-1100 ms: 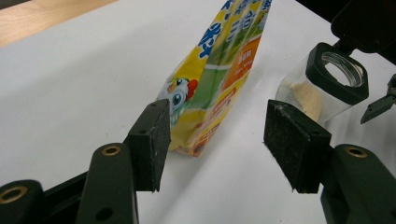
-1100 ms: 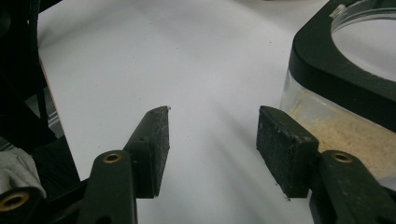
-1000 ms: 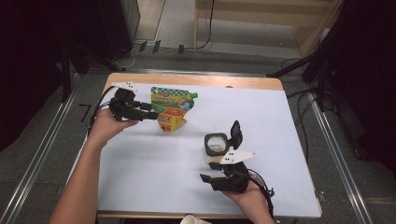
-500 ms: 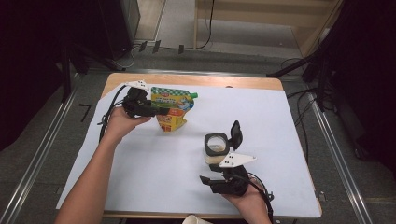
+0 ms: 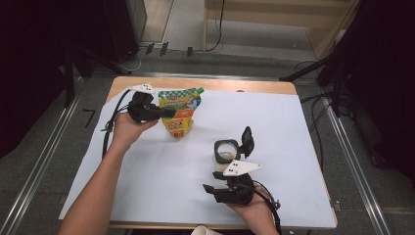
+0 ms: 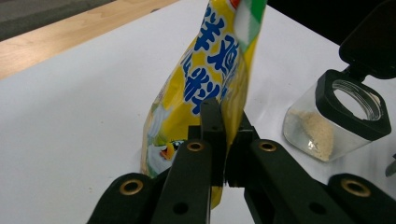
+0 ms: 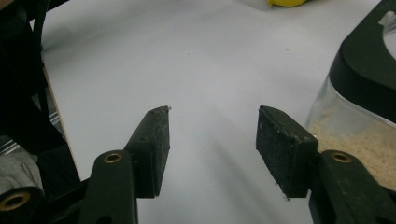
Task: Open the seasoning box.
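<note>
- White paper sheet [image 5: 293, 127] covers most of a pale wooden table [image 5: 244, 86]; it is matte, flat and smooth, with dark floor and cables around it.
- Nearest the person, the right gripper [image 5: 219, 189] lies low over the sheet, its two black blocky jaws parted with bare paper between them, holding nothing.
- Just past it stands a clear square jar [image 5: 225, 151], glassy, with a black collar and a hinged black lid flipped up; tan powder lies in its bottom.
- Farther off, near the table's far left, the left gripper [image 5: 169, 113] has just been closing and now pinches a glossy, flexible plastic pouch [image 5: 180, 111], yellow with blue lettering and a green-checked band.
- In the left gripper view the pouch [image 6: 205, 79] hangs thin and crinkled between the pressed black pads.
- Its long axis runs near to far, the green spout end toward the table's far edge, the lower end toward the person.
</note>
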`<act>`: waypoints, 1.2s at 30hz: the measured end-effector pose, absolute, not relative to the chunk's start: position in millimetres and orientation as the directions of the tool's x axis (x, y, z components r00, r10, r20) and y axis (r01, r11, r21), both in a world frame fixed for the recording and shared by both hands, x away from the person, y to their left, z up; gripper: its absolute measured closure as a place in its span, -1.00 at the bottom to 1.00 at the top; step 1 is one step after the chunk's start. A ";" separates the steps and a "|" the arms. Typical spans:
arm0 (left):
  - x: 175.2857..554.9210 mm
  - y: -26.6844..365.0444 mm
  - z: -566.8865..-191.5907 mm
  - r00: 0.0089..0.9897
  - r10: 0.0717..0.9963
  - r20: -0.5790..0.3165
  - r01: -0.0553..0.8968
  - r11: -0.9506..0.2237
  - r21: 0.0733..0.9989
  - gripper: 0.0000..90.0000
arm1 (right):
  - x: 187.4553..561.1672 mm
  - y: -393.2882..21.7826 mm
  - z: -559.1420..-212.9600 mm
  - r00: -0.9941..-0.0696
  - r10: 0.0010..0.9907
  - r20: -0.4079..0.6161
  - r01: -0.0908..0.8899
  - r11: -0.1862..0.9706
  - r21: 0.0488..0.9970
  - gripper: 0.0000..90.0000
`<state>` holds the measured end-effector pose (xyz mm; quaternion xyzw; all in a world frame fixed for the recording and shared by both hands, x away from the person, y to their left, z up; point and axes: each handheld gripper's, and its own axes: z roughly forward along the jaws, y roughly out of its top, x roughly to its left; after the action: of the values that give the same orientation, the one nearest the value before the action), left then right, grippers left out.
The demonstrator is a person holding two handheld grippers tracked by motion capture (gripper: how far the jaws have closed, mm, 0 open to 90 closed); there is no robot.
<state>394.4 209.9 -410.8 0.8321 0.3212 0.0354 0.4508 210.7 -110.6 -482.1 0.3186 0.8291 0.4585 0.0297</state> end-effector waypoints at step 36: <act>337.6 209.9 -337.1 0.837 0.436 -0.330 0.497 -0.354 0.792 1.00 | 238.7 -35.0 -481.2 -0.811 0.542 0.219 0.466 0.374 0.802 -0.06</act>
<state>337.6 209.9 -337.1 0.8224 0.2837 -0.0310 0.4922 238.7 -35.0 -481.2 0.3045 0.8278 0.4695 0.0406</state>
